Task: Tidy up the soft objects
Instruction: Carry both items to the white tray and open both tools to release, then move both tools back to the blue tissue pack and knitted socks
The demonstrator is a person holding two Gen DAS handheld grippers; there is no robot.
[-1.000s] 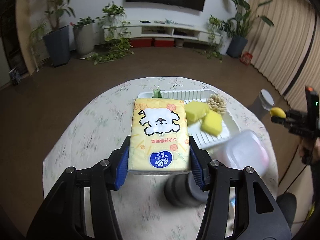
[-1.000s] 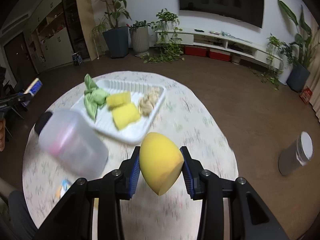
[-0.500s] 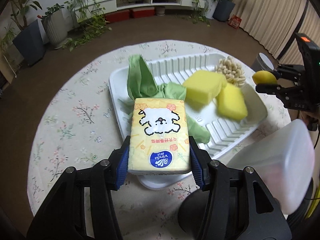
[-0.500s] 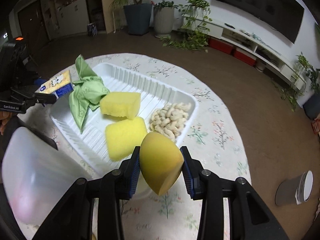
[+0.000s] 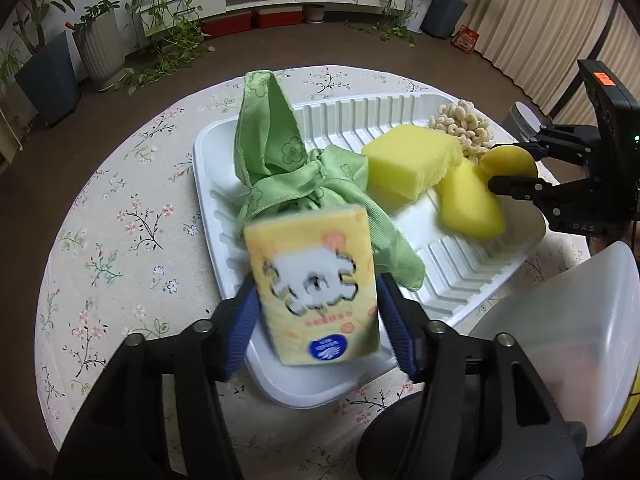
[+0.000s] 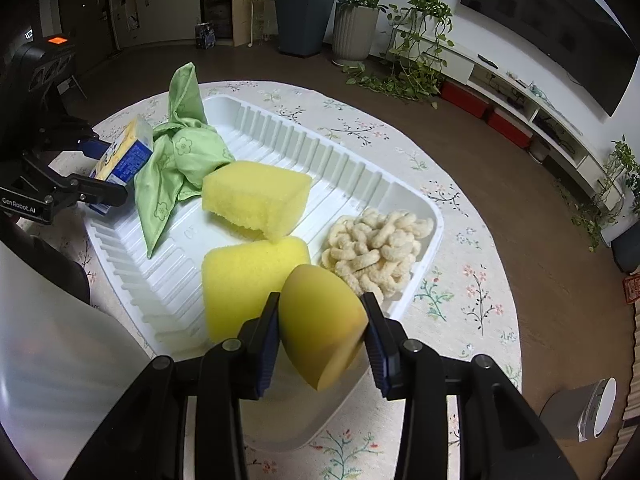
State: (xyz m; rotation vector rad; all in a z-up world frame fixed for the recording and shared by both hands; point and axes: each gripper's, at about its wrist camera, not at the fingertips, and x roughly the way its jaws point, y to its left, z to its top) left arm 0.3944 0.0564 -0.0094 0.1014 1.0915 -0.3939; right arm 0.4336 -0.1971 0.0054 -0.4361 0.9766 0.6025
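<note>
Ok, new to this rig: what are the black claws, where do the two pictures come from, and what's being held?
No robot: a person holds a two-finger gripper in each hand, each with a fisheye camera looking along its fingers. The left view shows the left gripper; its jaws have just been opening, with a blurred, tilted tissue pack between them above the white tray. The right view shows the right gripper shut on a yellow egg-shaped sponge. In the tray: a green cloth, two yellow sponge blocks and pale puffed pieces.
</note>
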